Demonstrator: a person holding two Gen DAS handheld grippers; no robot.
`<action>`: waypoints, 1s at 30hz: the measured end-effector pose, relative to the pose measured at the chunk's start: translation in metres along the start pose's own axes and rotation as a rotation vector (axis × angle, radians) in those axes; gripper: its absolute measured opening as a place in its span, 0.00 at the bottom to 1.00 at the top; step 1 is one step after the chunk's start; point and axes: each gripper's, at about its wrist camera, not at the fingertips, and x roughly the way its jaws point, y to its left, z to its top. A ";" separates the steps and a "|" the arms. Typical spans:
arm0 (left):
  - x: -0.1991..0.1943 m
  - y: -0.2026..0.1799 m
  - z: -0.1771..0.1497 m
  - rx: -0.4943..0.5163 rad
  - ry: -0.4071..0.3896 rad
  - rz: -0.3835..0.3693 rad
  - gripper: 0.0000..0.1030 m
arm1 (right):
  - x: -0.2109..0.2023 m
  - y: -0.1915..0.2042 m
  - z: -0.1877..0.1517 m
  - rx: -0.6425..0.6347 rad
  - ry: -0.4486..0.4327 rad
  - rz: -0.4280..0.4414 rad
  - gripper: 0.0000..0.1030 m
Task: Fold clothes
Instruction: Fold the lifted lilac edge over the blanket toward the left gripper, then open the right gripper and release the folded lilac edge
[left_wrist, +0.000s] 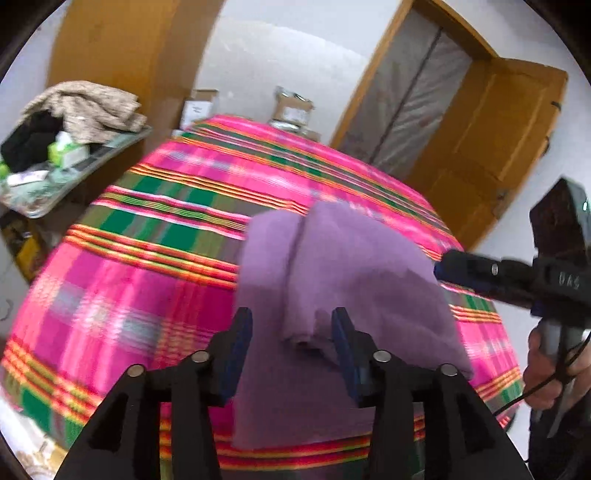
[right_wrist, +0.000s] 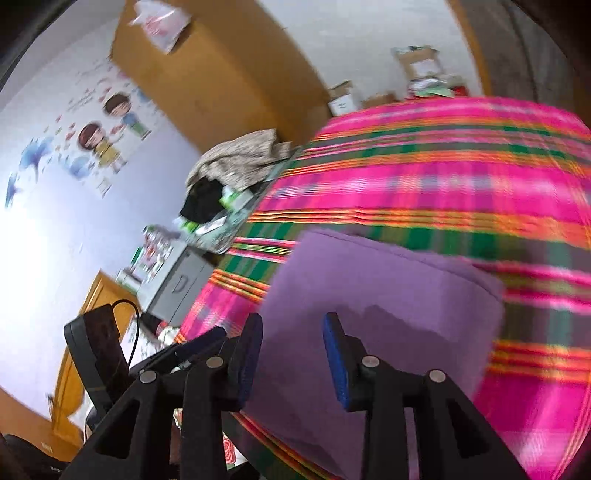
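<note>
**Both jaws spread over the purple garment**

Blue-padded jaws of my left gripper (left_wrist: 291, 339) stand spread at the bottom centre of the left view, a rolled fold of the purple garment (left_wrist: 332, 266) between them; whether the pads touch it I cannot tell. That garment lies folded on the pink plaid bedcover (left_wrist: 147, 280), centre-right of the frame. My right gripper (right_wrist: 291, 354) also has its jaws spread, empty, above the garment's near part. At upper left, a cluttered side shelf (left_wrist: 122, 138) carries a beige cloth (left_wrist: 88, 107).
</note>
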 end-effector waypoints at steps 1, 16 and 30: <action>0.006 -0.001 0.001 -0.004 0.013 -0.012 0.48 | -0.004 -0.009 -0.004 0.023 -0.005 -0.008 0.34; -0.004 0.002 0.006 -0.072 -0.039 -0.060 0.10 | -0.033 -0.065 -0.017 0.140 -0.081 -0.023 0.34; 0.005 0.027 -0.013 -0.111 0.027 0.028 0.10 | -0.018 -0.057 -0.011 0.039 -0.093 -0.086 0.22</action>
